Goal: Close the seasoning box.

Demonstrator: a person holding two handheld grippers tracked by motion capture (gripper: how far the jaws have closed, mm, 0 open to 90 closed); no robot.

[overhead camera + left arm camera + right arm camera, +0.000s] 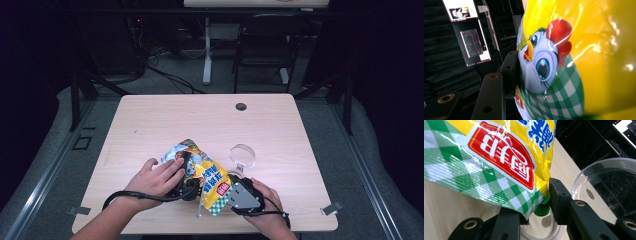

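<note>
The yellow pouch point(212, 182) is lying near the table's point(150, 125) front edge, its long axis running between the hands, with the right gripper point(541, 207) pinching its green-capped corner beside the clear dish point(242, 155) and the left gripper point(511, 72) pressing closed against its other end.

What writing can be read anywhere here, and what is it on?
"厨邦": red label on the yellow bag, seen upside down in the right gripper view.
Blue characters on the bag: cut off, unreadable.
Screens in the background: too small to read.
</note>
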